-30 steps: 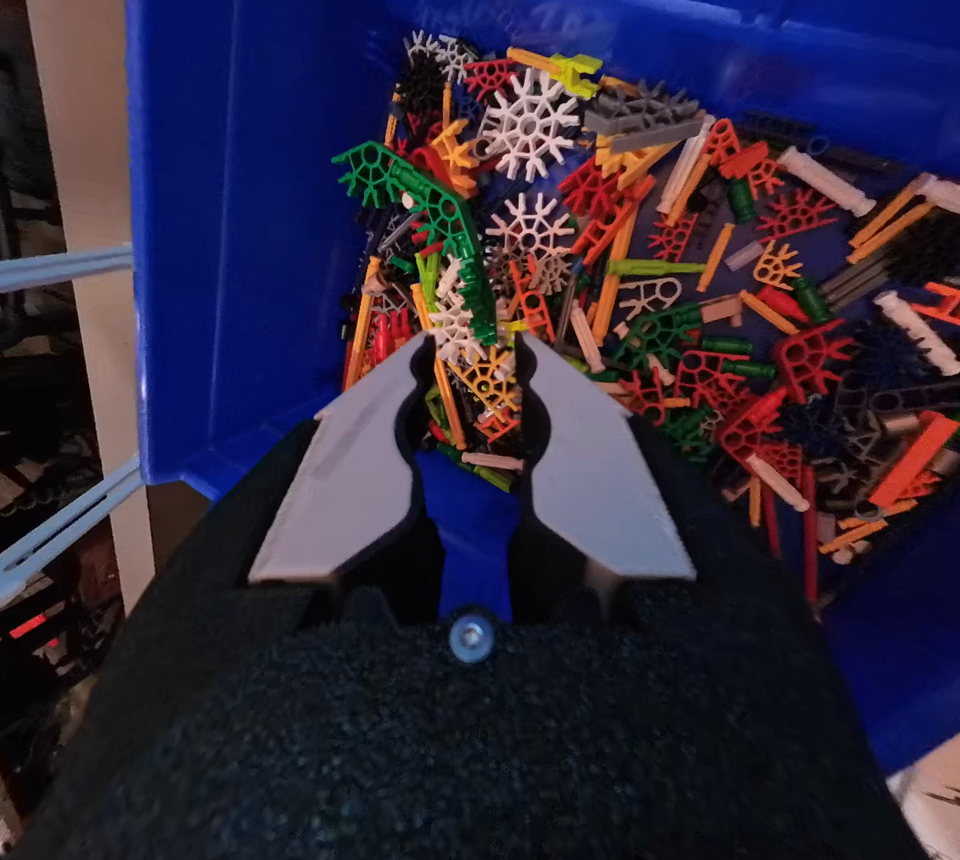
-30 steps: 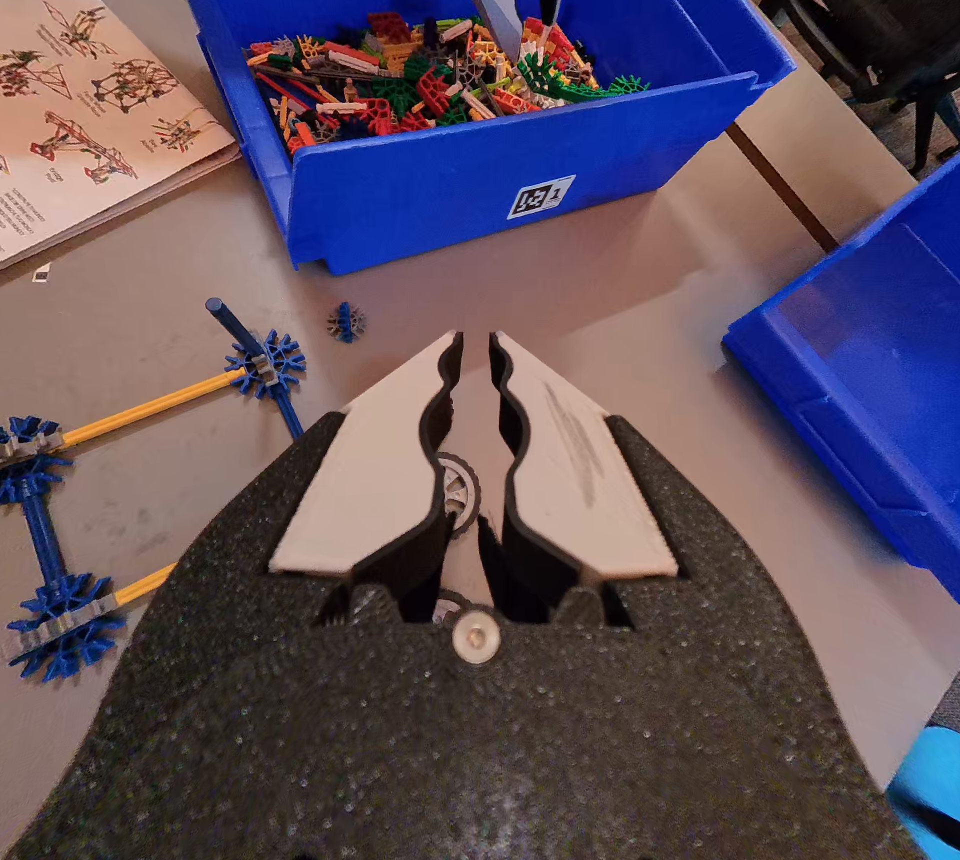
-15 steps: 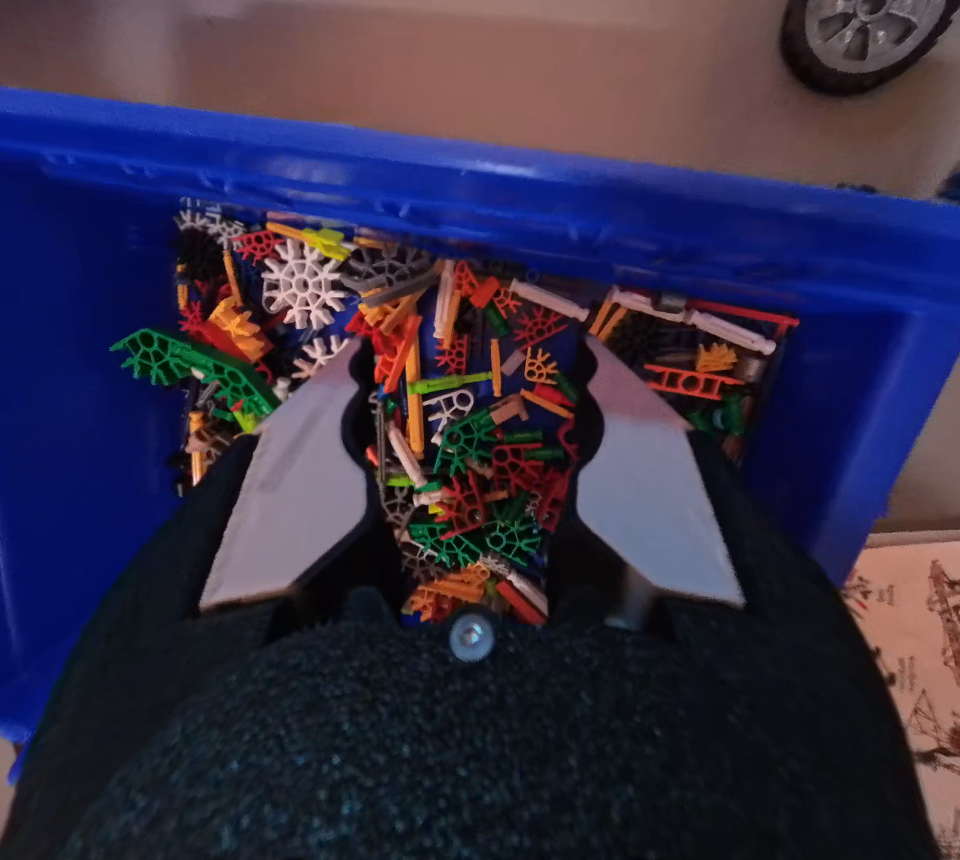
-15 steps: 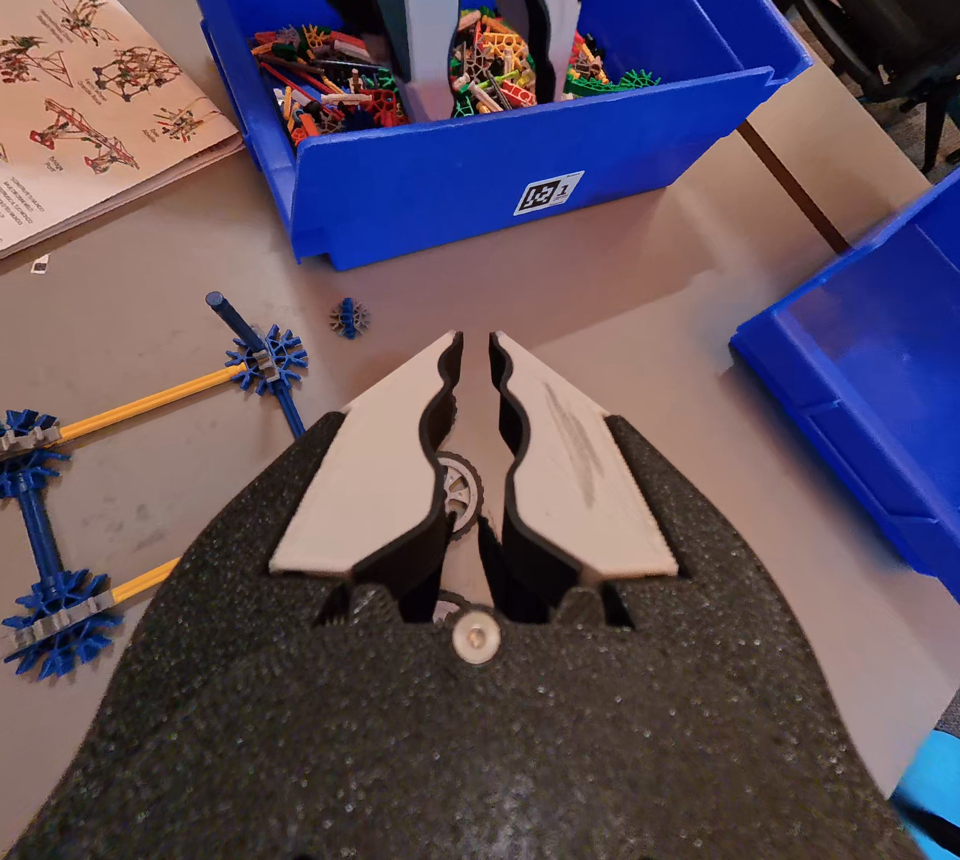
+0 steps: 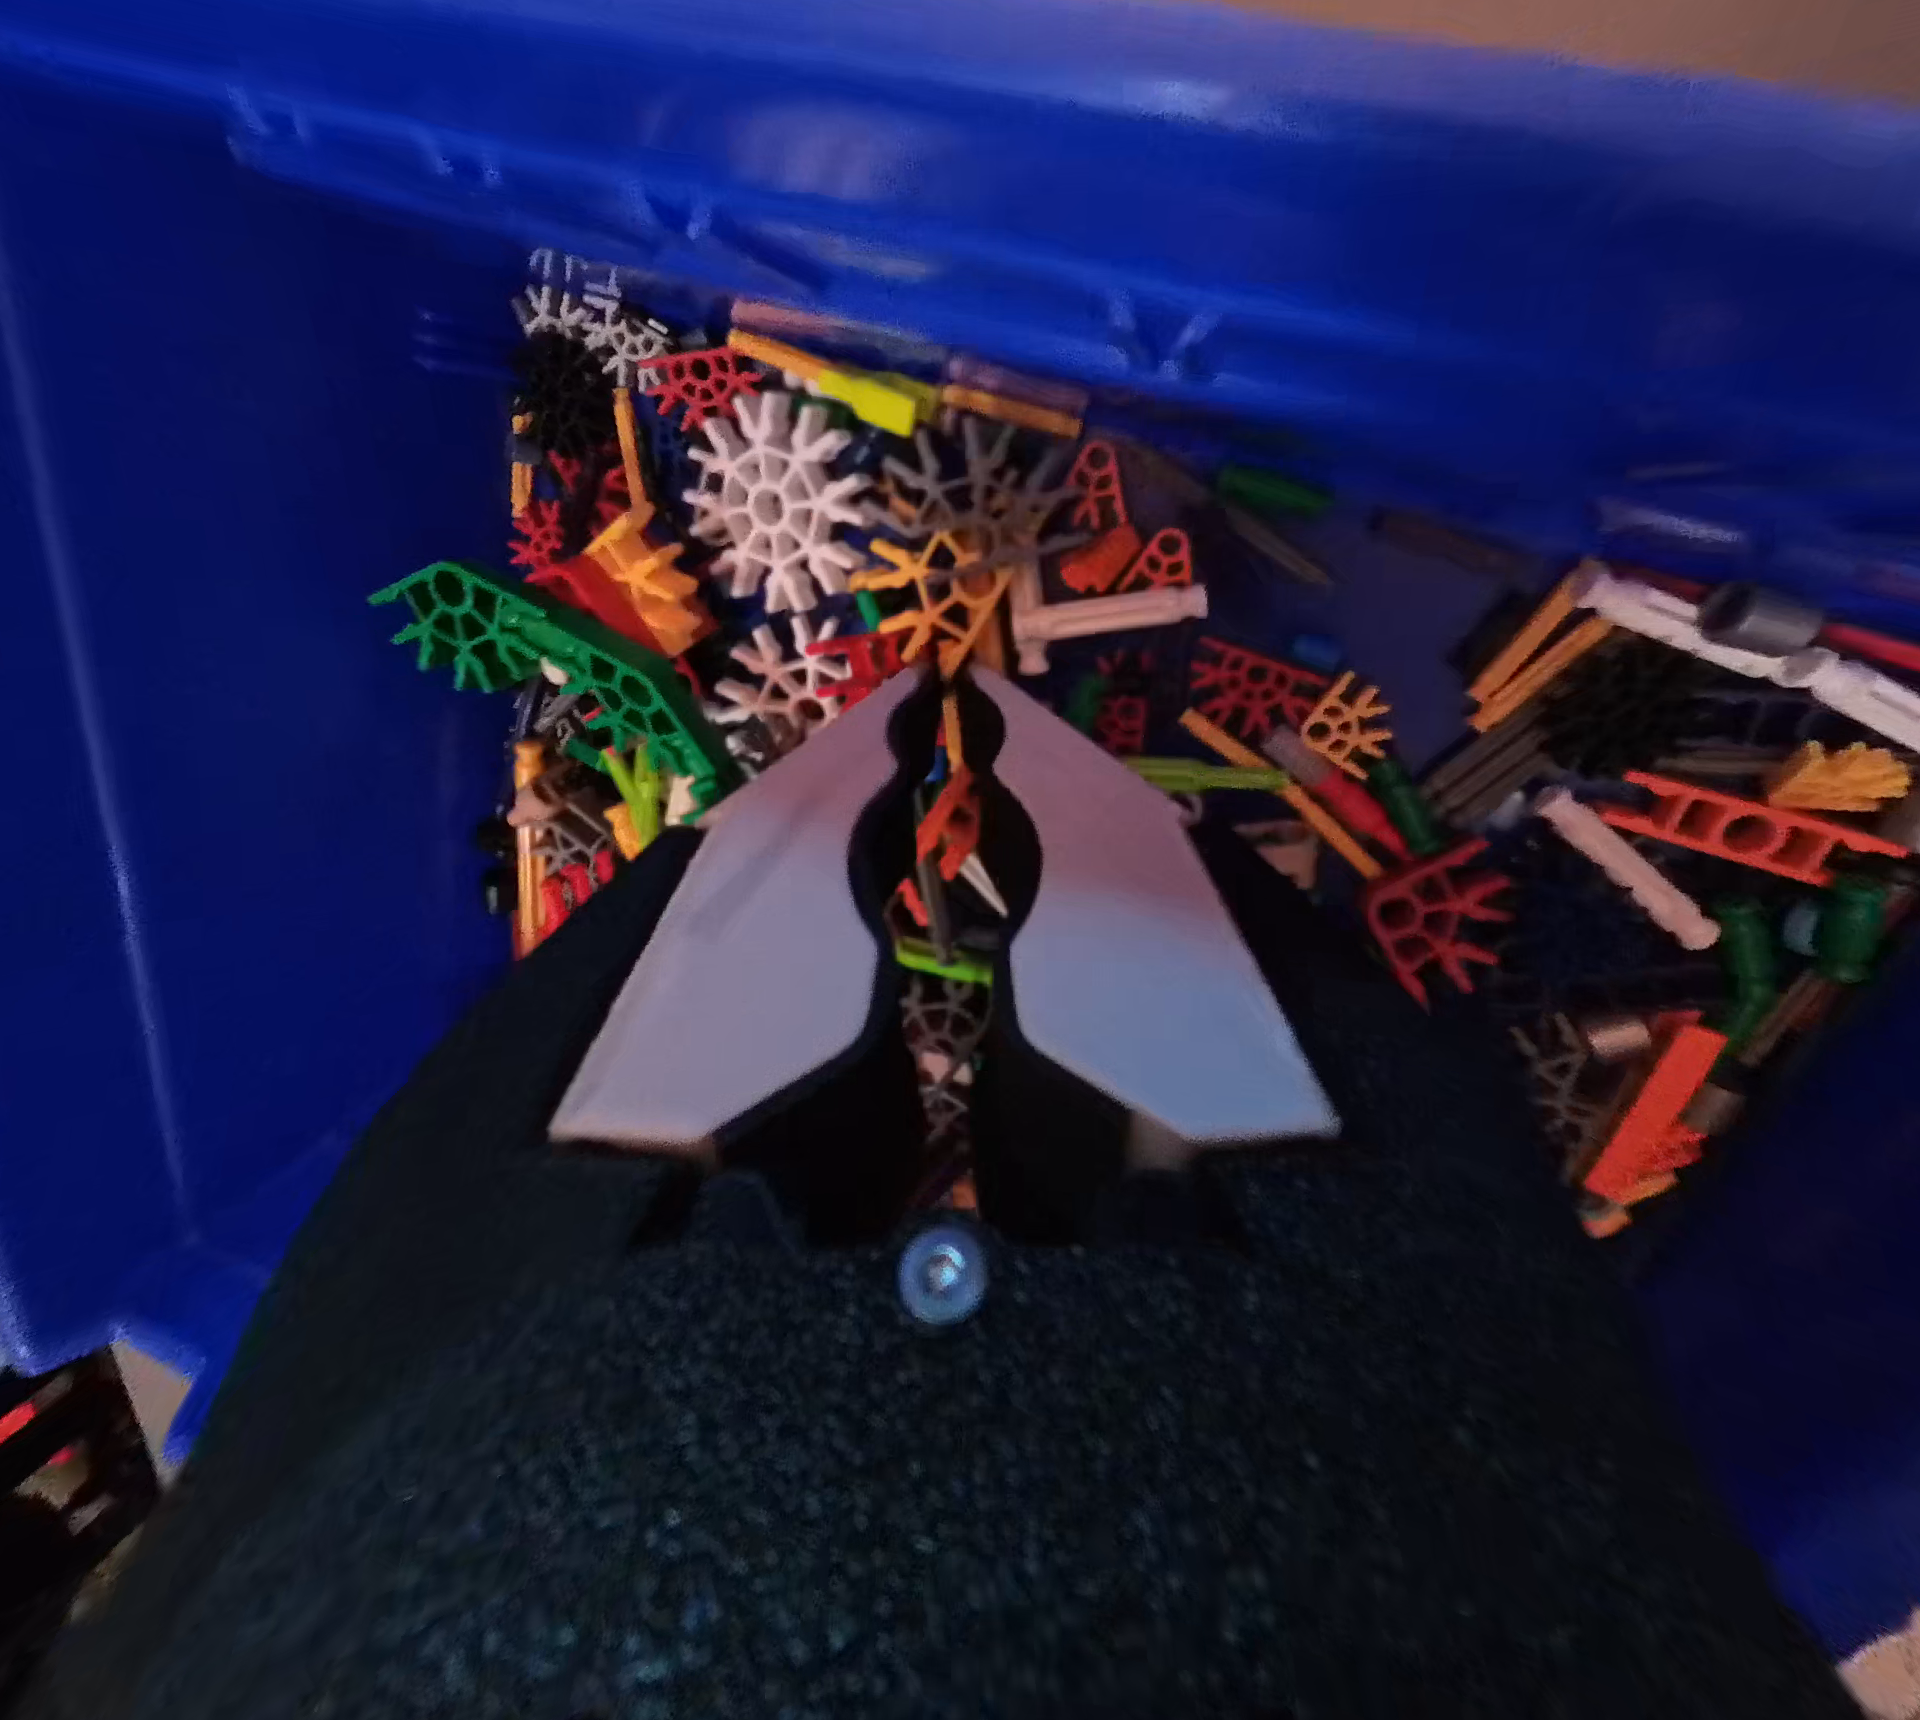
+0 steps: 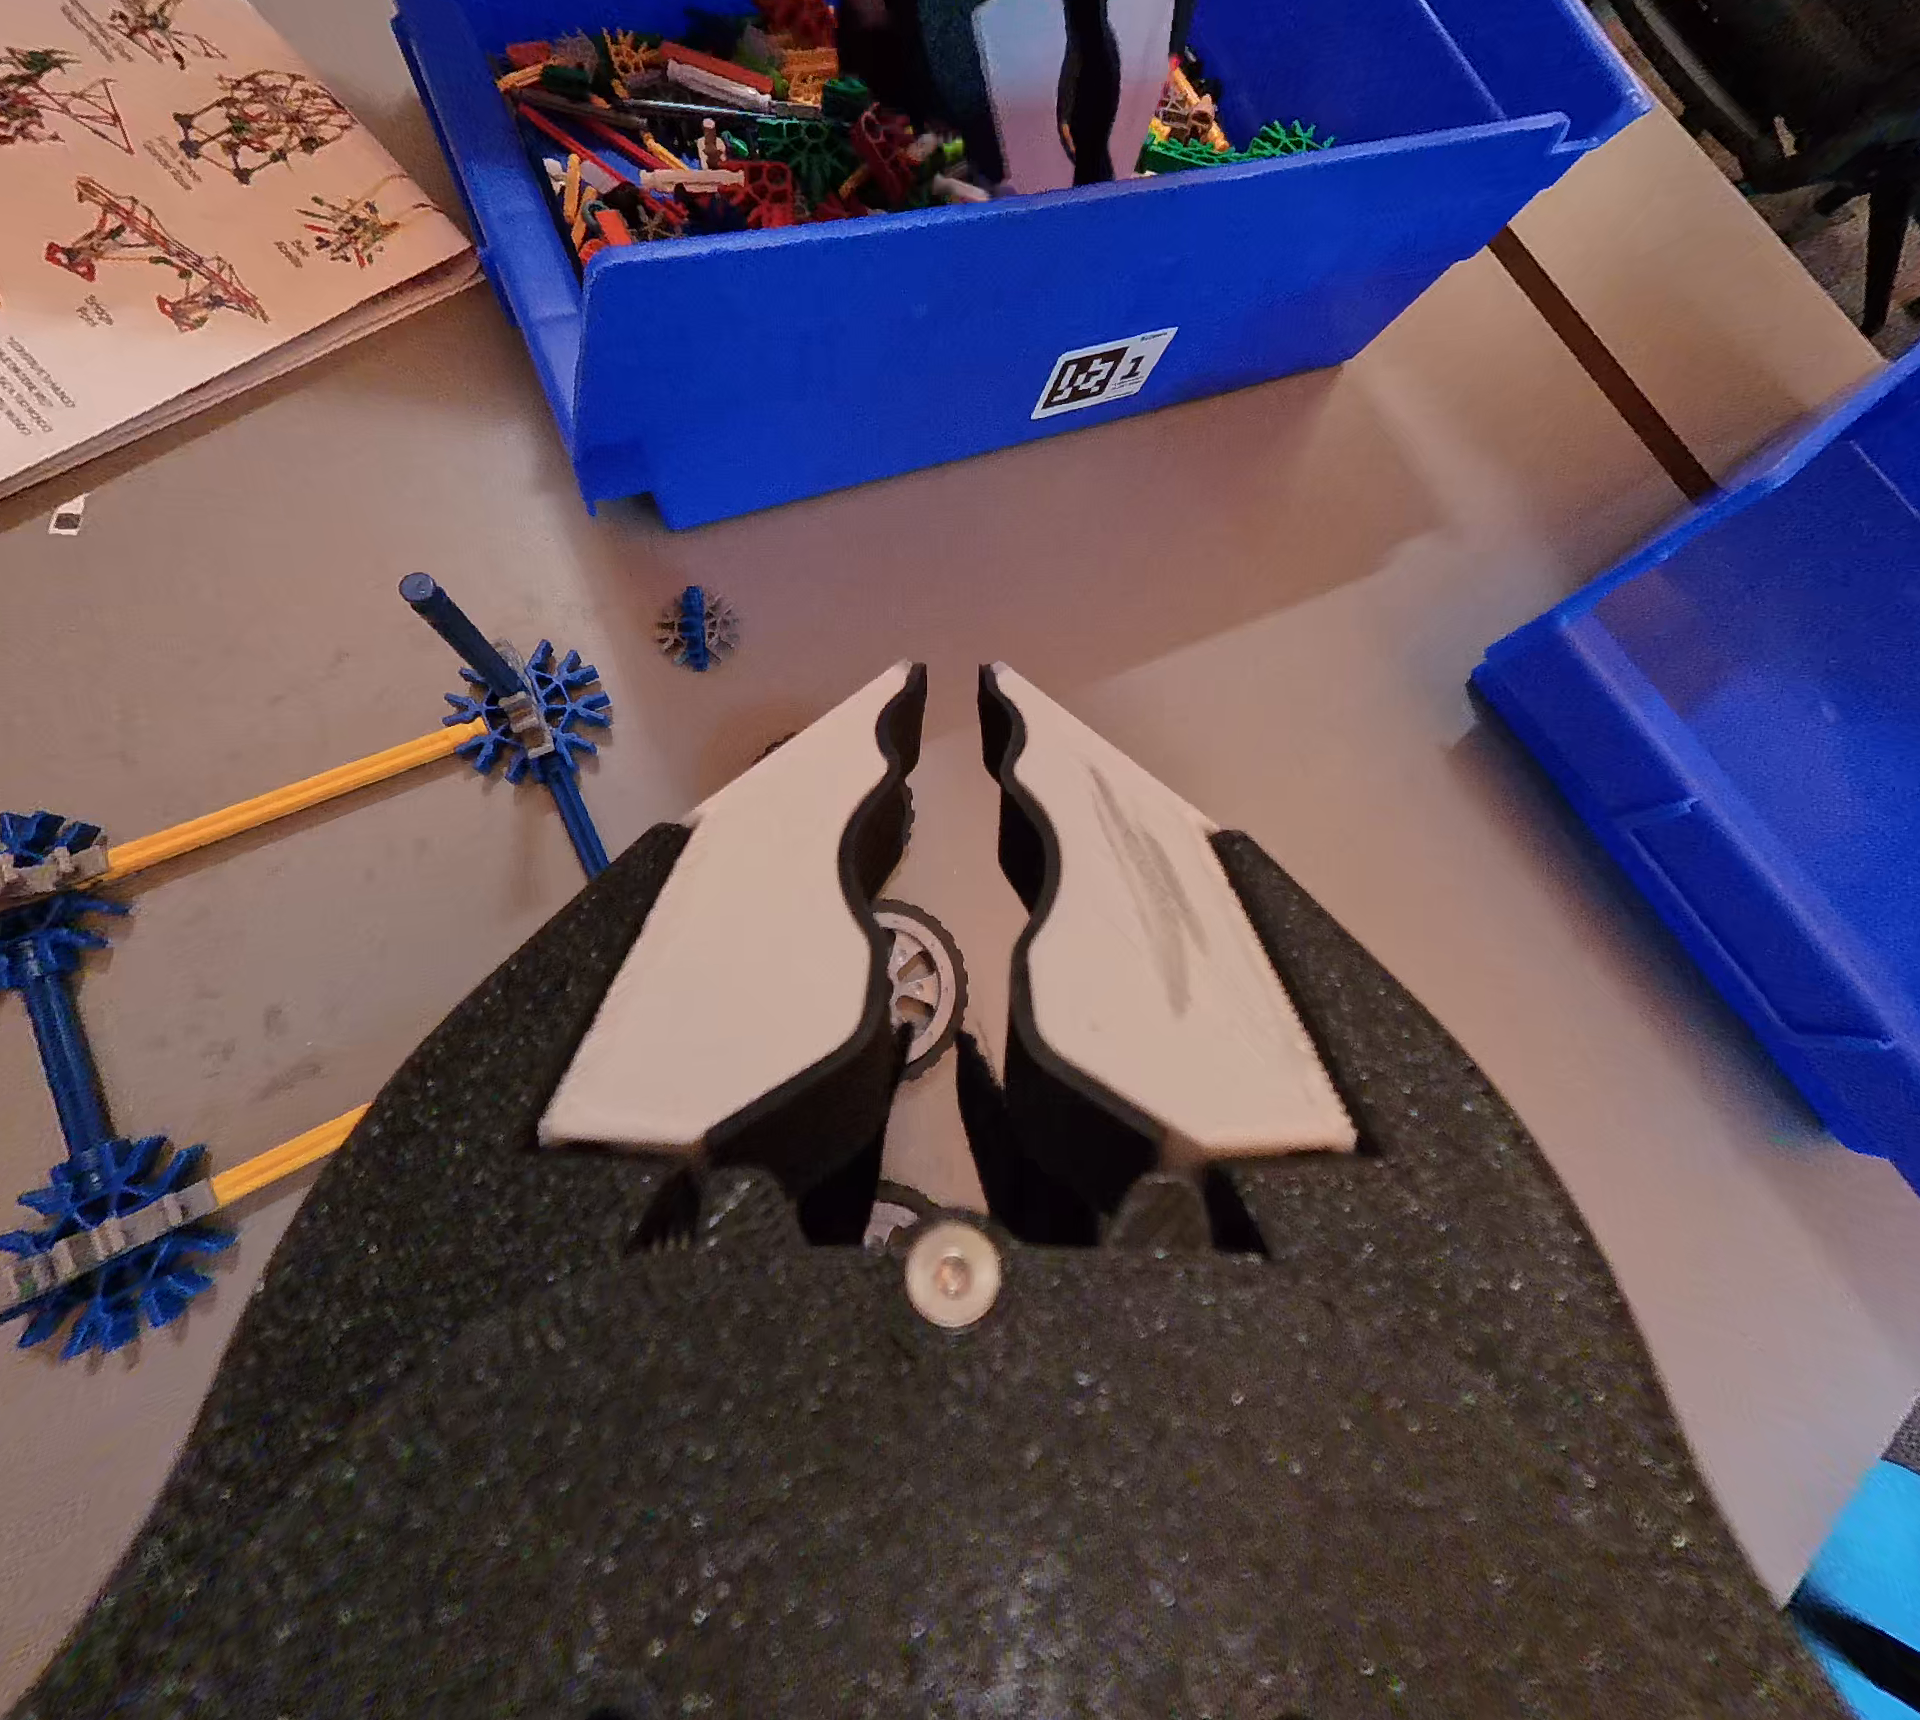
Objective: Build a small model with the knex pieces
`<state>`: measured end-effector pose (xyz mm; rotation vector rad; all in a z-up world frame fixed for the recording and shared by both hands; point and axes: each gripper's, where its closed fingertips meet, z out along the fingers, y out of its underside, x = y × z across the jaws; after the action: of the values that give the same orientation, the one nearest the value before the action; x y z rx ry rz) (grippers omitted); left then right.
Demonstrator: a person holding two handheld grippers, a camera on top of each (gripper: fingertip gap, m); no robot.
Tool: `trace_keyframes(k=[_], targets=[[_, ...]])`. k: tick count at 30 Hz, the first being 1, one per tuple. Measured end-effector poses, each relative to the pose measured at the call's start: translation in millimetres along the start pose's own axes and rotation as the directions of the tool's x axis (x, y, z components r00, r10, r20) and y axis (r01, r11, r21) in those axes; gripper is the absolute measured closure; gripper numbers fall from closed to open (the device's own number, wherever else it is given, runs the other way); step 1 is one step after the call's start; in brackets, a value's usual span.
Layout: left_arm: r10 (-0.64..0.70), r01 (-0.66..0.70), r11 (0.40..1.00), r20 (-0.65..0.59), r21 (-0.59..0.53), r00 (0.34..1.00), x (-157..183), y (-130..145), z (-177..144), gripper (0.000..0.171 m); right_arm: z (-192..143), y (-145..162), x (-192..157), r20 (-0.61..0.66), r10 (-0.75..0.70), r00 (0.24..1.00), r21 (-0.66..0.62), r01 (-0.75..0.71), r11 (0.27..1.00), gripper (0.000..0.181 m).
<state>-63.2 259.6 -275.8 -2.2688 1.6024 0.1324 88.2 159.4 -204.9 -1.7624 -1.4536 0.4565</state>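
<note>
A blue bin [image 5: 935,143] holds a heap of many-coloured rods and connectors. My left gripper [image 5: 945,681] is down in the heap near the bin's left end, its jaws closed. The tips pinch the lower point of an orange-yellow connector [image 5: 940,600]. A white snowflake connector [image 5: 774,507] and a green curved piece [image 5: 540,652] lie just left of it. The right wrist view shows the same bin [image 6: 883,361] with the left gripper [image 6: 1081,148] in it. My right gripper [image 6: 951,683] hovers over the table, jaws a narrow gap apart and empty. A grey wheel [image 6: 920,979] lies beneath it.
A frame of blue connectors and yellow rods [image 6: 530,714] lies on the table at left, with a small loose blue connector [image 6: 698,628] nearby. An open instruction booklet [image 6: 156,164] lies at far left. A second blue bin [image 6: 1714,787] stands at right. A dark chair [image 6: 1766,8] stands beyond the table. Left tips to right tips: about 20 cm. My left gripper is the nearer one to the green curved piece [image 5: 540,652]: about 7 cm, against 25 cm. Measured from the fingertips, the grey wheel [image 6: 920,979] is 9 cm or so from the right gripper and 25 cm from the left.
My left gripper went from wide open to closed and moved left and lower into the heap. My right gripper has kept its place and its narrow gap.
</note>
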Motion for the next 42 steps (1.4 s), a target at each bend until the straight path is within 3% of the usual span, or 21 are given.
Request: trace_keyframes(k=[6,9,17,23,29,36,39,42], targets=[[-0.099,0.1,0.995,0.11,-0.007,0.989,-47.2,13.8,-23.2,0.17,0.2,1.2,0.7,-0.001,0.001,1.0,-0.005,-0.001,1.0,0.171],[-0.123,0.124,0.992,0.116,-0.003,0.986,-53.5,21.5,-31.7,0.159,-0.3,0.7,0.9,-0.001,0.001,1.0,-0.003,-0.001,1.0,0.172],[-0.083,0.082,0.995,-0.014,-0.065,0.996,-26.4,45.9,-45.4,0.124,0.4,1.4,-1.0,0.005,-0.007,1.0,-0.009,0.007,1.0,0.171],[-0.014,-0.016,0.979,-0.144,-0.202,0.99,9.8,78.4,-49.5,0.11,1.5,2.3,-2.7,0.01,-0.013,1.0,-0.016,0.013,1.0,0.171],[0.07,-0.13,0.92,-0.172,-0.369,0.983,28.4,108.7,-42.2,0.097,1.9,3.4,-3.0,0.012,-0.015,1.0,-0.021,0.016,1.0,0.171],[0.114,-0.185,0.894,-0.192,-0.408,0.975,31.8,104.3,-34.7,0.107,1.1,2.4,-4.4,0.015,-0.022,1.0,-0.018,0.023,1.0,0.172],[0.145,-0.197,0.917,-0.17,-0.346,0.975,29.5,84.9,-30.1,0.137,0.1,1.3,-4.4,0.015,-0.023,1.0,-0.014,0.023,1.0,0.172],[0.168,-0.211,0.924,-0.159,-0.318,0.973,24.2,70.7,-25.1,0.142,-0.2,0.5,-5.8,0.019,-0.027,0.999,-0.012,0.027,1.0,0.172]])
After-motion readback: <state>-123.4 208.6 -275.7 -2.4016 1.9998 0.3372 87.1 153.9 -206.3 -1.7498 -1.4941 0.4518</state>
